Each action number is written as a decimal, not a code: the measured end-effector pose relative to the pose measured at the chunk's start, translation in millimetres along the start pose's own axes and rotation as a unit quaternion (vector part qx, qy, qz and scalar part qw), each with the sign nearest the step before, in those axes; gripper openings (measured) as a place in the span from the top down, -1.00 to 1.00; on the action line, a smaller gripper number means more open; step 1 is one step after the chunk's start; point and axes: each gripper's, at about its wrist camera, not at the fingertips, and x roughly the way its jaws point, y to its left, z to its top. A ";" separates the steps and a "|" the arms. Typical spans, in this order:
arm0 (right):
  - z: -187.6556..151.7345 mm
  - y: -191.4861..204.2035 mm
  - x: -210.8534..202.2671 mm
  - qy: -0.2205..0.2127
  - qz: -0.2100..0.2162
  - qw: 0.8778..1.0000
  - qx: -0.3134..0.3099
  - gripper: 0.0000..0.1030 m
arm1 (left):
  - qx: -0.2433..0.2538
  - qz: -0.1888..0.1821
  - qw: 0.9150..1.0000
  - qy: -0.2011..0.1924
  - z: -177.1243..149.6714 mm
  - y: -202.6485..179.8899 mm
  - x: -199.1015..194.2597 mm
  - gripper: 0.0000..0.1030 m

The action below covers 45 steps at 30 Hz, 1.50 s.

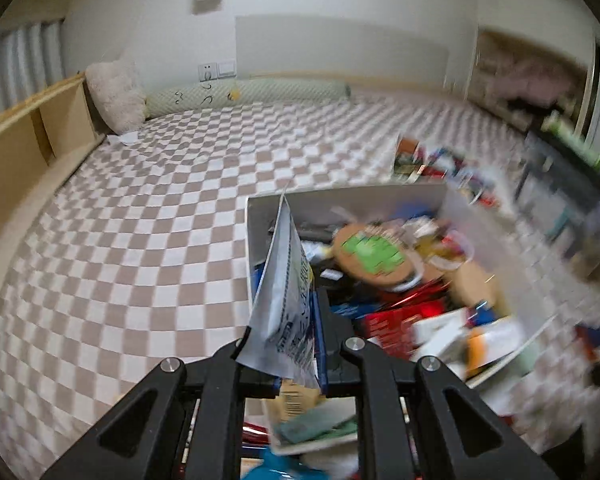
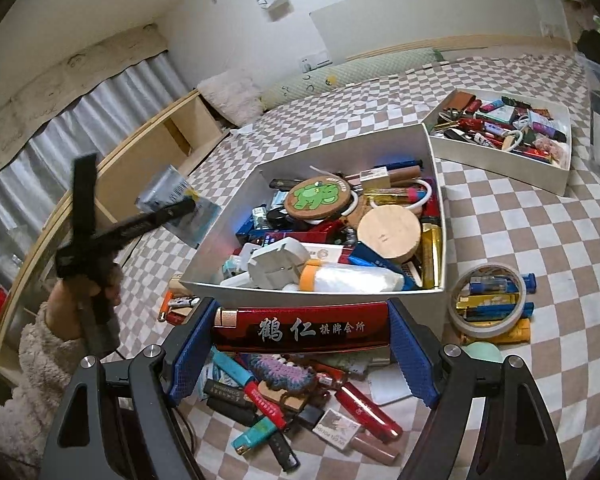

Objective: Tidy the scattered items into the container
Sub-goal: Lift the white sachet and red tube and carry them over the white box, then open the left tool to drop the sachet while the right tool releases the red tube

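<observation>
In the left wrist view my left gripper (image 1: 300,344) is shut on a flat silver-white packet (image 1: 284,280) with blue print, held upright at the left rim of the white box (image 1: 340,194). The box is crowded with lighters, coasters and small items. The right wrist view shows that same left gripper (image 2: 184,204) off the box's left wall (image 2: 228,220), the packet (image 2: 168,188) in its tip. My right gripper (image 2: 302,328) is shut on a long red lighter (image 2: 300,320) with white characters, gripped end to end just before the box's near wall.
Several lighters and a crocheted piece (image 2: 284,376) lie scattered under the right gripper on the checkered bed cover (image 2: 520,232). A tape roll (image 2: 488,270) rings more lighters at the right. A second filled white box (image 2: 500,160) sits behind. A wooden shelf (image 2: 160,136) runs along the left.
</observation>
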 end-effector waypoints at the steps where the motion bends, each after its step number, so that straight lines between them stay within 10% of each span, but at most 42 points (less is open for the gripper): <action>1: 0.3 -1.7 -0.4 0.000 0.000 1.000 0.001 -0.60 | 0.016 0.011 1.000 0.011 -1.4 -3.9 7.2 0.76; 16: 0.5 -17.4 -8.4 -0.006 0.011 1.000 0.015 -0.60 | 0.136 0.090 0.981 0.102 -26.6 -36.6 49.6 0.74; 17: 0.9 -18.3 -8.8 -0.007 0.011 1.000 0.015 -0.60 | 0.129 0.087 0.982 0.103 -27.2 -36.8 51.4 0.60; 18: 1.4 -19.4 -8.9 -0.007 0.011 1.000 0.016 -0.60 | 0.122 0.082 0.984 0.100 -26.8 -36.1 51.3 0.05; 23: 5.7 -25.8 -9.4 -0.007 0.005 1.000 0.017 -0.60 | 0.073 0.051 0.994 0.059 -20.3 -35.2 35.7 -0.75; 37: 46.3 -48.7 22.4 0.013 0.064 0.992 0.109 -0.60 | -0.017 -0.002 1.000 -0.018 -28.8 -28.5 -5.8 -0.77; 41: 70.9 -30.1 40.9 0.058 -0.022 0.998 -0.014 -0.60 | -0.012 -0.013 0.999 -0.028 -37.8 -29.5 -11.2 -0.77; 45: 82.3 -7.0 63.4 0.132 -0.123 0.967 -0.179 -0.60 | -0.005 -0.008 0.999 -0.033 -47.0 -27.3 -11.0 -0.77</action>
